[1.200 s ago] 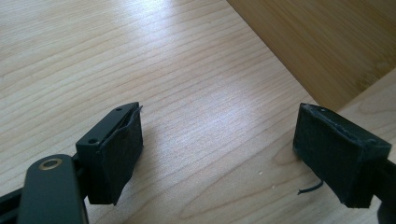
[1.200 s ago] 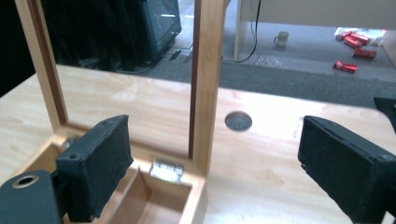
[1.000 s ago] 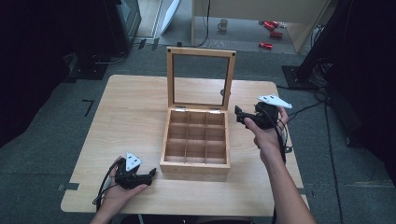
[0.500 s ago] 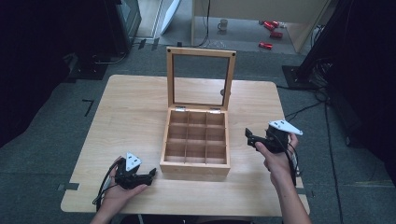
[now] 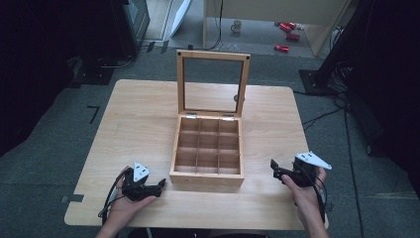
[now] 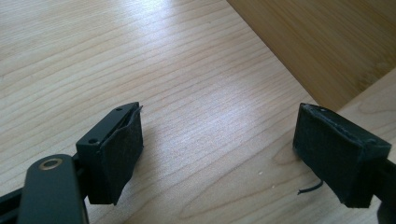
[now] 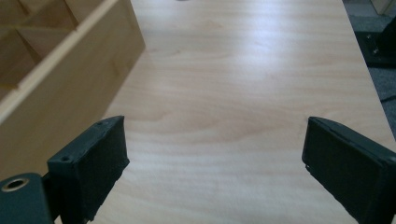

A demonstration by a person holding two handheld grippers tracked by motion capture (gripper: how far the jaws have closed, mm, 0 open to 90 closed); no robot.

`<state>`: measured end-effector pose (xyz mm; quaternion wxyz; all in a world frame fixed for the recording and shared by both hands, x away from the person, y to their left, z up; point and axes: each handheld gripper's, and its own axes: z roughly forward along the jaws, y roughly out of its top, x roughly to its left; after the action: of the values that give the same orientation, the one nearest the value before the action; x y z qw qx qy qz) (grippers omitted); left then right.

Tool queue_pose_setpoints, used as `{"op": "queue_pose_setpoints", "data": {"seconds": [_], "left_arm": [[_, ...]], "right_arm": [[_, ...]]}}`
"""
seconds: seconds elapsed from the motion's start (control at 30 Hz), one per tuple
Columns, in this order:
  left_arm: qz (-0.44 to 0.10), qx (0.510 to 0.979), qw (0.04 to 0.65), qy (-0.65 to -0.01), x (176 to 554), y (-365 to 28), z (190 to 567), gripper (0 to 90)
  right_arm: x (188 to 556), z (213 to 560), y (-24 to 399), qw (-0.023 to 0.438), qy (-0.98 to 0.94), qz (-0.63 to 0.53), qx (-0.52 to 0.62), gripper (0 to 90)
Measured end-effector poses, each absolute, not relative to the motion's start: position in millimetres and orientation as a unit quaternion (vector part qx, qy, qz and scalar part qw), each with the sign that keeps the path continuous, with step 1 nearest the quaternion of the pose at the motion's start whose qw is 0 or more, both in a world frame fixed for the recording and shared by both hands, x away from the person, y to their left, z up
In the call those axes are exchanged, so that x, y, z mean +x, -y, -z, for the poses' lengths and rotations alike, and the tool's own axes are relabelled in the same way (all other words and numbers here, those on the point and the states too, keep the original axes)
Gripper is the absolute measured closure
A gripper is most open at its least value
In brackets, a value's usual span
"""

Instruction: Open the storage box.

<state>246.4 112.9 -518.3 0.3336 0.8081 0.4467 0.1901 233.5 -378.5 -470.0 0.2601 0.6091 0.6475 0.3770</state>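
While both hands sit low at the near edge, here's how it looks from where I'm standing:

box: wooden box (image 5: 208,148) in the middle of the table (image 5: 138,114); lid (image 5: 213,82) stood upright at the far side, all nine compartments look bare
left tongs: left tongs (image 5: 148,187) near the box's front left corner, pointing at it but apart from it; jaws spread wide, nothing between them
right tongs: right tongs (image 5: 277,171) off the box's right side, well clear; jaws spread too, holding nothing
handling guess: stiff, rigid wood, probably light-ish for its bulk; the lid pane looks like glass, so I'd call that the fragile bit; smooth sides could slip in a pinch
where to grab: my bet is the lid's top rail for closing, or an outer wall edge to shift the whole thing; the thin dividers look like a poor hold
high view extra: shows the lid, the hinges, both hands together
gripper views extra: left gripper view has the box wall close ahead; right gripper view catches the compartments at its upper left plus the wood grain up close
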Motion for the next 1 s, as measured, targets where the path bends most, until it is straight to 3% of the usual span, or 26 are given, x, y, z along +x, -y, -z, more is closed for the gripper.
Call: {"op": "queue_pose_setpoints", "data": {"seconds": [0.43,0.83,1.0], "left_arm": [[-0.191,0.808,0.333,-0.447,246,-113,518,16.5],[-0.191,0.808,0.333,-0.447,246,-113,518,16.4],[-0.190,0.808,0.334,-0.447,246,-113,518,16.4]], "right_arm": [[189,506,401,0.250,-0.655,-0.340,0.626,6.6],[182,525,391,0.286,-0.674,-0.284,0.619,6.2],[184,526,394,0.261,-0.674,-0.296,0.625,5.2]]}}
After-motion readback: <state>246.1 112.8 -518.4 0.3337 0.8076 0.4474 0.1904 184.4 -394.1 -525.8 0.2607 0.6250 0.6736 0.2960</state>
